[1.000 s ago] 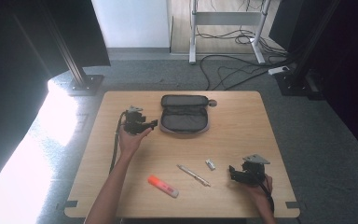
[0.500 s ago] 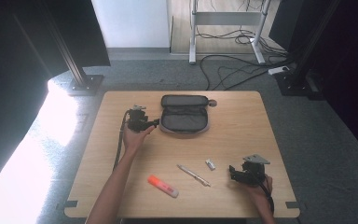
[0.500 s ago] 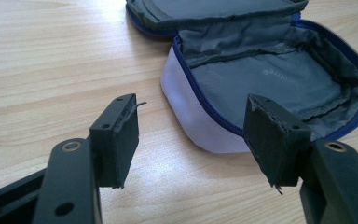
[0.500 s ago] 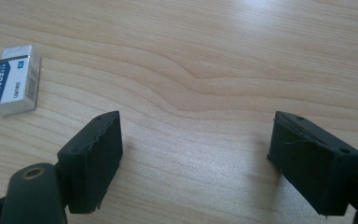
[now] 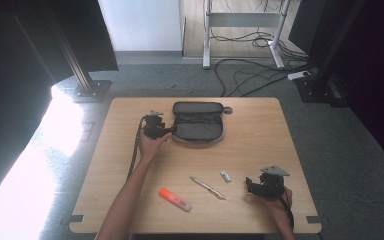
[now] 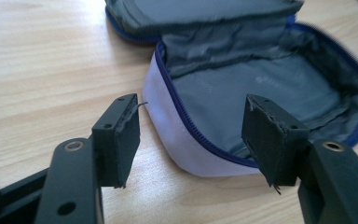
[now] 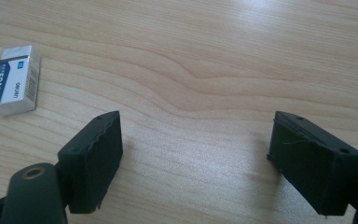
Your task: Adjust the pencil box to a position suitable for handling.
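A grey zip pouch [image 5: 198,122] lies open at the back middle of the wooden table [image 5: 260,130]. My left gripper [image 5: 169,131] is at the pouch's left end. In the left gripper view the pouch [image 6: 261,84] shows its grey lining and blue zip. The left gripper [image 6: 196,135] straddles the pouch's pale near corner, one jaw outside and one over the lining. Its jaws have just been closing a little, but the pads do not press on the fabric. My right gripper [image 5: 250,184] rests open at the front right; nothing lies in the right gripper [image 7: 209,158].
A white eraser [image 5: 225,176] lies just left of the right gripper, and the eraser [image 7: 14,79] sits at the upper left of the right gripper view. A silver pen [image 5: 207,187] and an orange highlighter [image 5: 175,199] lie at the front middle.
My left gripper has moved a little to the right and lower, up to the pouch's left end. The right gripper has stayed in place.
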A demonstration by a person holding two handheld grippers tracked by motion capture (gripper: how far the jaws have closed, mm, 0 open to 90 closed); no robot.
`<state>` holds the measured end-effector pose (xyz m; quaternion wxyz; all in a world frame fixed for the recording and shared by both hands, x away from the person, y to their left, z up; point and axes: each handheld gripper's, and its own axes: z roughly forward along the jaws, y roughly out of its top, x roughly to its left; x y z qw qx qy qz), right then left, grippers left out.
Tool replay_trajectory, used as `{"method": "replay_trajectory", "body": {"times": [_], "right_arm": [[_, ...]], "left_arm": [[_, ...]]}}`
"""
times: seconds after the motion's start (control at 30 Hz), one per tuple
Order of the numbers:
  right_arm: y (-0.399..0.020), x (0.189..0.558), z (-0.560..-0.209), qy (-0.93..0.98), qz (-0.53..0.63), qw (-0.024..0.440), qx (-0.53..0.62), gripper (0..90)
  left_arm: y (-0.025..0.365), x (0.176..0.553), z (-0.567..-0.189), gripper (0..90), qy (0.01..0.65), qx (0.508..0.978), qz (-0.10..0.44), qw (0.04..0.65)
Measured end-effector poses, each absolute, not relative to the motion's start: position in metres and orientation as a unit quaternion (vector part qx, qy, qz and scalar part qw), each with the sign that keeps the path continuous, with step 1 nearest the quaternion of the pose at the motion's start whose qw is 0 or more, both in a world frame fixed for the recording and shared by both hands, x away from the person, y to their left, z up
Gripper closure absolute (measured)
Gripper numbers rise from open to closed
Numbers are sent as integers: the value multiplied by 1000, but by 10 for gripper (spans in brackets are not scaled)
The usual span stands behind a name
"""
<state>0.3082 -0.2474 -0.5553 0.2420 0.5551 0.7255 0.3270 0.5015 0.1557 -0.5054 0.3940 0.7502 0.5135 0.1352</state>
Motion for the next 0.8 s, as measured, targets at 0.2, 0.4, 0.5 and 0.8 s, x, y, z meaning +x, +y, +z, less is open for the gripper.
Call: {"method": "replay_trajectory", "body": {"times": [0.2,0.4,0.5,0.8], "right_arm": [[-247,308,-555,725,327,242,555,170],[-247,308,-556,725,328,242,555,171],[-247,308,-556,725,328,243,555,171],[-247,307,-555,723,327,245,556,180]], "left_arm": [[150,510,-517,432,517,751,126,391],[136,515,-508,437,510,759,145,378],[134,519,-510,446,515,761,146,366],[136,524,-521,549,521,766,134,353]]}}
